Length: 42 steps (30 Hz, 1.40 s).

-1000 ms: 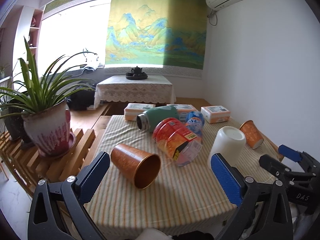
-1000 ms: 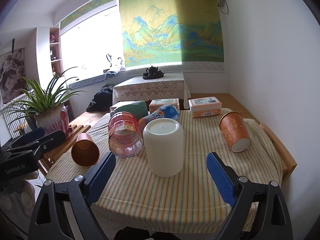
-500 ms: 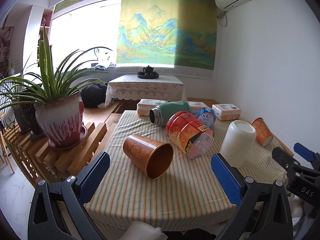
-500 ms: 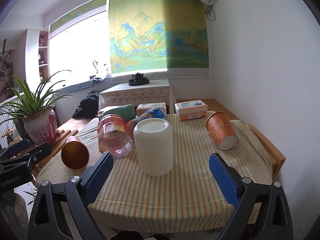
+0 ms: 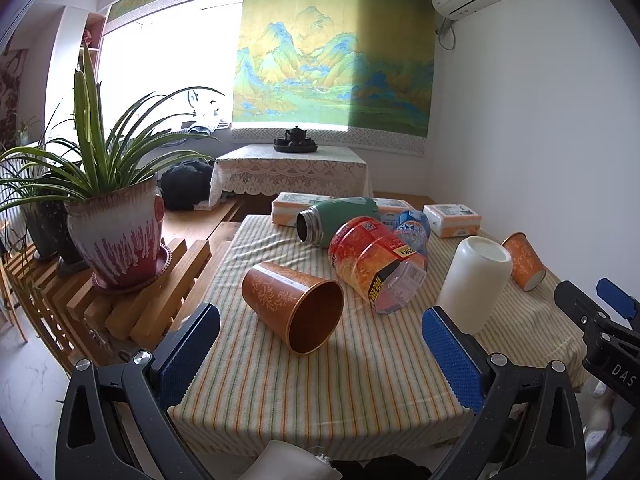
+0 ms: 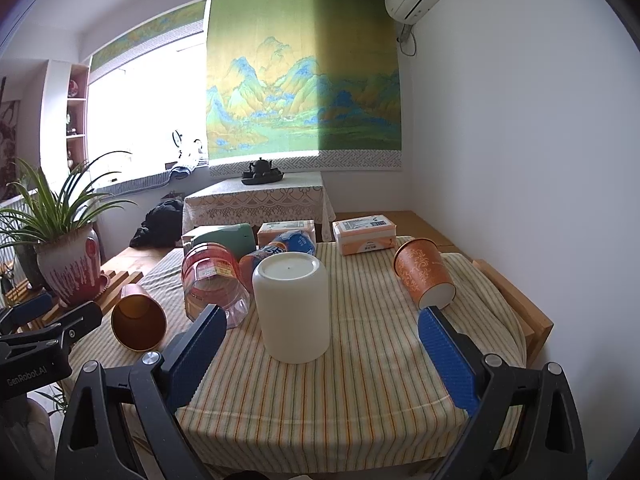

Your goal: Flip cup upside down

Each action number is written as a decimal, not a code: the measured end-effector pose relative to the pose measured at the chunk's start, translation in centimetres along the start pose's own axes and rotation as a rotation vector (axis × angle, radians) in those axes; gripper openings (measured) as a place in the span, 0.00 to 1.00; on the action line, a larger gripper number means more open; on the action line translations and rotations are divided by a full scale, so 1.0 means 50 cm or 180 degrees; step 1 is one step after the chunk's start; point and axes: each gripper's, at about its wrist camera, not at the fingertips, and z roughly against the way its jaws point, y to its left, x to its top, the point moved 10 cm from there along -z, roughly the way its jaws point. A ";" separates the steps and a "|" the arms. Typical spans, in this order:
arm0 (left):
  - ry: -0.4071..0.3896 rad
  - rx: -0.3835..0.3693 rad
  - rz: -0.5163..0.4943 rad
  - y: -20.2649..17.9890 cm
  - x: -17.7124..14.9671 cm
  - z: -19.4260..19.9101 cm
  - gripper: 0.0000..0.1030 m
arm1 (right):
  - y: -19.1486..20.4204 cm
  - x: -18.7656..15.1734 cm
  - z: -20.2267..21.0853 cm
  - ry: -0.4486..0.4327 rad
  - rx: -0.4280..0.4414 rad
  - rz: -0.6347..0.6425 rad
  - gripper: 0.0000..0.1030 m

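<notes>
A white cup stands upside down on the striped tablecloth; it also shows in the left wrist view. A copper cup lies on its side with its mouth toward me, seen at the left in the right wrist view. An orange patterned paper cup lies tilted at the right. My left gripper is open and empty, just short of the copper cup. My right gripper is open and empty, in front of the white cup.
A clear red-labelled jar, a green flask and a blue-capped bottle lie mid-table. Tissue packs sit at the far edge. A potted plant stands on a wooden rack left of the table.
Both grippers have drawn back and shifted a little, so the table sits slightly farther off. The cups have not moved. Both grippers stay open.
</notes>
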 end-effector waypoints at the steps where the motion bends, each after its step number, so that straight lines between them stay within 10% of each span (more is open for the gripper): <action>1: 0.0005 -0.0001 -0.0002 0.000 -0.001 -0.001 0.99 | 0.000 0.000 -0.001 0.0004 0.0005 -0.0002 0.92; 42: 0.0035 -0.0012 -0.0025 -0.003 0.000 -0.011 0.99 | -0.006 -0.003 -0.012 0.0034 0.0025 -0.0059 0.92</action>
